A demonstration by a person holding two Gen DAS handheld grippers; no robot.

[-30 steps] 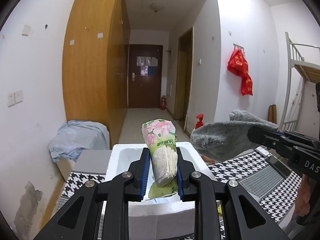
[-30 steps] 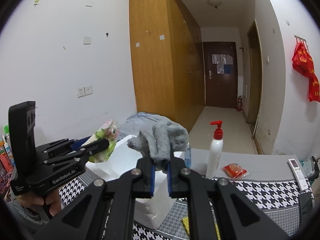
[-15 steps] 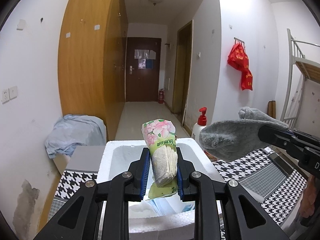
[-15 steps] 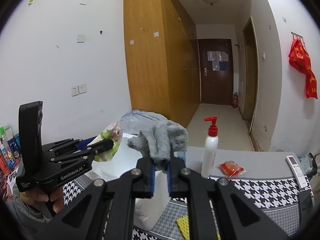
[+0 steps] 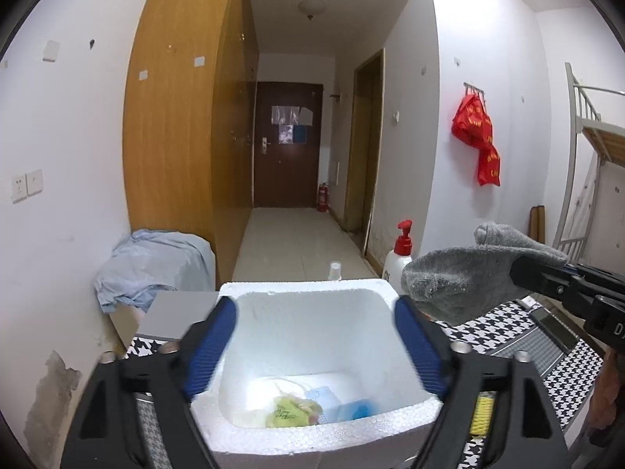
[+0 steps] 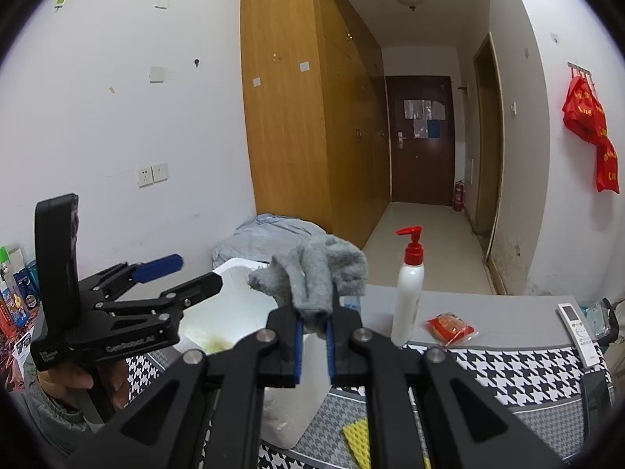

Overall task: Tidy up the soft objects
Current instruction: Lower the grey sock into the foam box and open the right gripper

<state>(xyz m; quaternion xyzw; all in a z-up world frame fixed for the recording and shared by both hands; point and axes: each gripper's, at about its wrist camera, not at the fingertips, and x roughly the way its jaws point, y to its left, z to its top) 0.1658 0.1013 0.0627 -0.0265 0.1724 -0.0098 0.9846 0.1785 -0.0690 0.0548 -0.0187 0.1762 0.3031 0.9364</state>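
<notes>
My left gripper (image 5: 312,312) hovers over a white foam box (image 5: 304,287), its jaws opening and nothing between its blue pads (image 5: 213,336). A green floral tissue pack (image 5: 291,412) lies at the bottom of the box beside some blue and white packets. My right gripper (image 6: 312,324) is shut on a grey sock (image 6: 316,273), held in the air just right of the box. From the left wrist view the sock (image 5: 461,285) hangs beside the box's right rim. In the right wrist view the left gripper (image 6: 197,271) stands wide over the box (image 6: 234,269).
A white pump bottle with a red top (image 6: 408,301), a red packet (image 6: 449,328) and a remote (image 6: 578,328) sit on the houndstooth table cover (image 6: 508,367). A yellow sponge (image 6: 357,441) lies near the front. A pale blue cloth heap (image 5: 152,262) is behind the box.
The left gripper's jaws have spread wide and the floral tissue pack has dropped from them into the foam box. The right gripper still holds the sock in the same place.
</notes>
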